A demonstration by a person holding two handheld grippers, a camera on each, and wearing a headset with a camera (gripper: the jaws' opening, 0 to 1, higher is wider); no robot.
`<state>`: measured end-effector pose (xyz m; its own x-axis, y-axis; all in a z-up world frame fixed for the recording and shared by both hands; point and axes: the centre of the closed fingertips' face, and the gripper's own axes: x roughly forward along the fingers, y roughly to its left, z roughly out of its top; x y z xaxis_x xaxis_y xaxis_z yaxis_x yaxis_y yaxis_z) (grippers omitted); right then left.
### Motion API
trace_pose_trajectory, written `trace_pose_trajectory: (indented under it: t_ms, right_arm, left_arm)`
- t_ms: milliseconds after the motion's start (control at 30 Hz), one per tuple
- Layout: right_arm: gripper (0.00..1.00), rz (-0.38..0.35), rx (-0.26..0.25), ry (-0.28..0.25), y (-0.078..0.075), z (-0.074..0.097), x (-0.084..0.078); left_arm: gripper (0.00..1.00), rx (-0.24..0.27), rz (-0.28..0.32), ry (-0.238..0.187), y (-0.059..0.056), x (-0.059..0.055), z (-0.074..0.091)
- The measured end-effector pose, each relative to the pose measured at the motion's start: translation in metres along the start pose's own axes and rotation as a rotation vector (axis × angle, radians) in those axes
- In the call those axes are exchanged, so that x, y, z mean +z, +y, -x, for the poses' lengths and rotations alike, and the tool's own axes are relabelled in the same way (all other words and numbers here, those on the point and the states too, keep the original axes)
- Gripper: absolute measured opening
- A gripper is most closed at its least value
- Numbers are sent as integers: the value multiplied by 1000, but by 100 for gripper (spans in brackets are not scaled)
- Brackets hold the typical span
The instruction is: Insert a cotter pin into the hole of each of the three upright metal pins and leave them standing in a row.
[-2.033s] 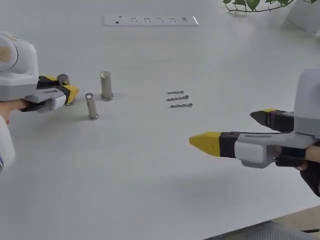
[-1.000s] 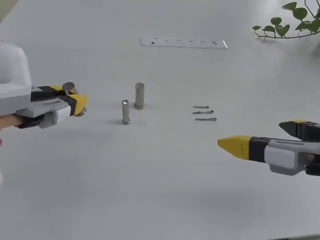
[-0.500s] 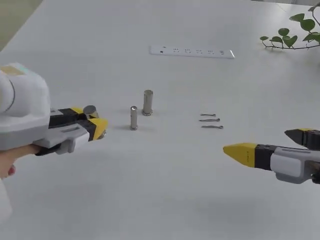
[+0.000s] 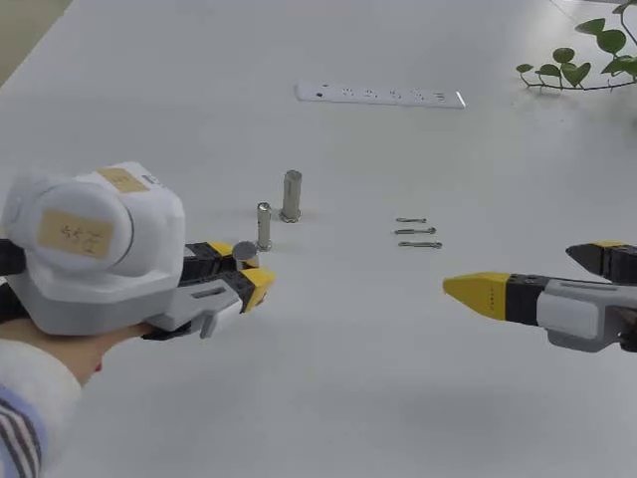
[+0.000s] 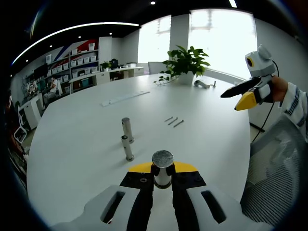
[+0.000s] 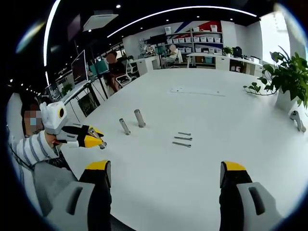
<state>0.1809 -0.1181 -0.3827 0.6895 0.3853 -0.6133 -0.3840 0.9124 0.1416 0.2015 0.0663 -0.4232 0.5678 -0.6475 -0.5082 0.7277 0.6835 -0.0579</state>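
Observation:
My left gripper (image 4: 244, 274) is shut on a short metal pin (image 4: 245, 252), held upright above the table, in front of and left of the other pins. The left gripper view has that pin (image 5: 162, 166) clamped between the yellow-tipped jaws. Two more metal pins stand upright on the white table, one thin (image 4: 264, 226) and one thicker (image 4: 291, 195). Three cotter pins (image 4: 416, 232) lie side by side to their right. My right gripper (image 4: 523, 271) hangs open at the right with nothing in it, nearer me than the cotter pins (image 6: 183, 138).
A white power strip (image 4: 379, 96) lies at the far side of the table (image 4: 338, 358). A leafy plant (image 4: 587, 60) trails in at the far right corner. Desks, shelves and seated people sit in the room behind.
My left gripper has carried its pin to the right and nearer me, from left of the two standing pins to just in front of them. The right gripper has stayed about where it was.

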Motion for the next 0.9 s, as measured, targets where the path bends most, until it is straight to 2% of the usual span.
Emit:
trace_pose_trajectory:
  t_ms: [100, 167, 433, 567, 667, 900]
  right_arm:
    - [93, -2, -4, 2, -1, 1, -1]
    - [92, -3, -6, 6, -1, 1, -3]
    - [93, -1, -22, 12, -1, 4, -4]
    - [93, -2, -24, 12, -1, 5, -4]
    - [93, -1, -25, 19, 0, 5, -6]
    - [93, 0, -21, 28, 1, 3, -7]
  left_arm:
    - [9, -16, 15, 7, -7, -1, -8]
    - [9, -29, -16, 9, -14, -2, -14]
    - [9, -83, -50, 34, -29, -9, -33]
    - [10, -88, -64, 48, -31, -12, -40]
    - [9, -66, -70, 64, -29, -15, -44]
    - [10, -72, -81, 62, -31, -15, -50]
